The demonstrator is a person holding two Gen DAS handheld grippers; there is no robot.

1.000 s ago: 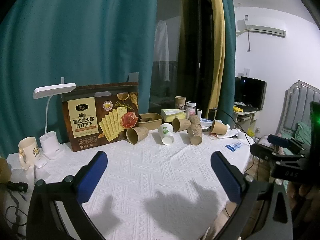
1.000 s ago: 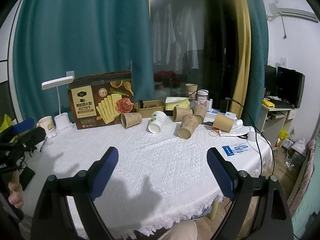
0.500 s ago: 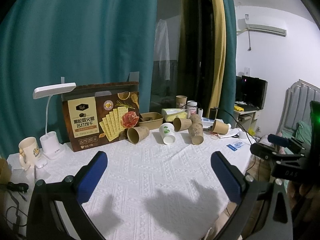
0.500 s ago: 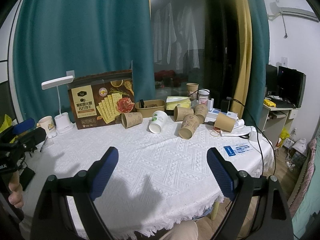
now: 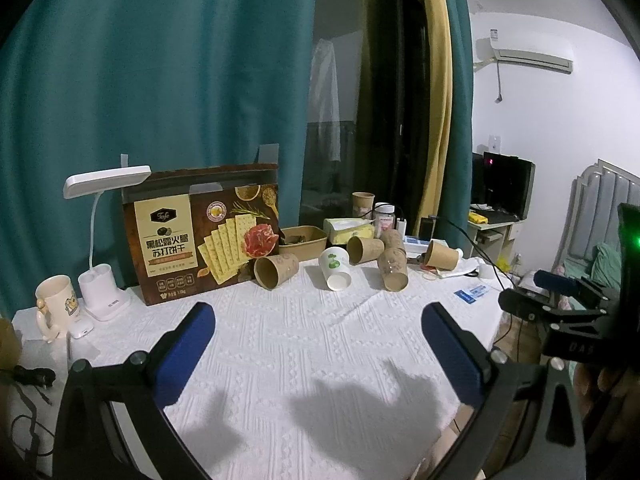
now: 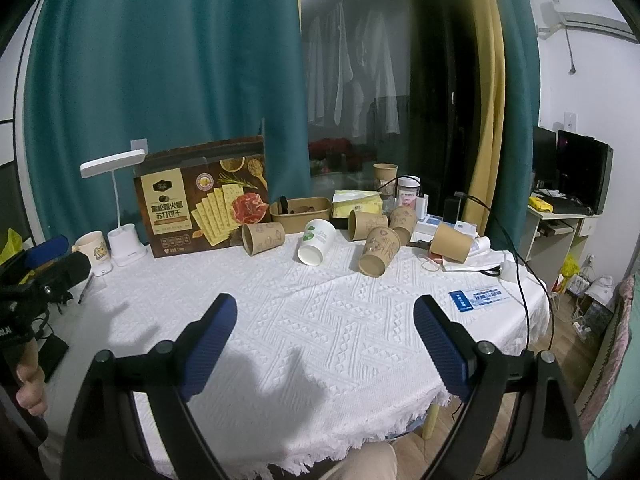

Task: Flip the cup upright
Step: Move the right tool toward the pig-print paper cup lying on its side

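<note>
Several paper cups lie on their sides at the back of the white tablecloth [image 6: 320, 320]: a brown cup [image 6: 263, 238] by the cracker box, a white cup with a green print [image 6: 316, 241], a brown cup [image 6: 379, 251] right of it, more brown cups [image 6: 366, 224] behind and one [image 6: 452, 242] at the far right. They also show in the left wrist view: brown [image 5: 276, 271], white [image 5: 335, 268], brown [image 5: 393, 269]. My left gripper [image 5: 318, 316] and right gripper [image 6: 324, 312] are open and empty, well short of the cups.
A cracker box [image 6: 202, 196] stands at the back left with a white desk lamp [image 6: 120, 236] and a mug [image 6: 93, 246]. A brown tray [image 6: 301, 210], tissue pack [image 6: 357, 200], upright cup [image 6: 385, 174] and jar [image 6: 408, 192] stand behind the cups. A cable [image 6: 516, 256] and blue card [image 6: 478, 296] lie at the right.
Both grippers have drifted slightly back from the table; the cups look a little smaller. Nothing on the table has moved, and both grippers stay open.
</note>
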